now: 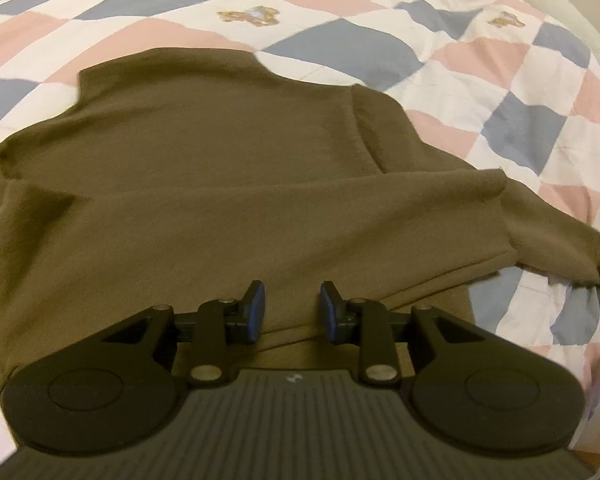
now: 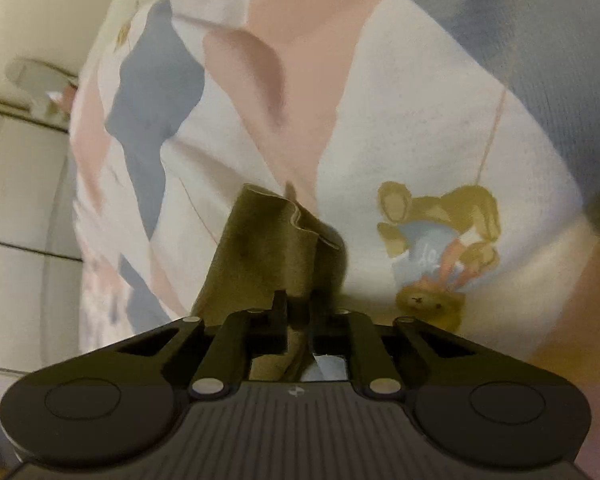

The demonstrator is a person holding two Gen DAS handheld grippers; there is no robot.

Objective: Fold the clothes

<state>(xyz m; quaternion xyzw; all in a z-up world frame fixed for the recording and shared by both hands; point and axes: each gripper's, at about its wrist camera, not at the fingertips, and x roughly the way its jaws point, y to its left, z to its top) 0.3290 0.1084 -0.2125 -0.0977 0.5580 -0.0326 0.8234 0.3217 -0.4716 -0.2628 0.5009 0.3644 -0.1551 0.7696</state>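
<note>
Left fingers: the blue-padded fingers [image 1: 256,308] of the left gripper [image 1: 292,306] are seen spread apart, nothing between them, hovering over the near part of the garment.
Right fingers: the right gripper [image 2: 298,312] is seen pressed together on a bunched fold of the same cloth, which stands up ahead of its fingers [image 2: 278,306].
Garment: a brown top [image 1: 204,184] is laid flat on the bed ahead of the left fingers; one sleeve is folded across the body, and an edge is drawn out far to their right, where the right fingers appear to hold it.
Bed cover: a quilt [image 1: 480,80] in pink, blue and white diamonds with printed teddy bears [image 2: 440,248] is spread beneath; it looks soft and slightly rumpled.
Texture: the cloth is matte, fleecy and thick, with soft rounded creases.
Risk, grip: the pinch is judged narrow; a quick pull could let the heavy cloth slip free.
Risk, fold: with the left fingers not pinning anything, the whole top could be dragged and the laid sleeve disturbed.
Risk, quilt: the quilt could be caught in a low grasp.
</note>
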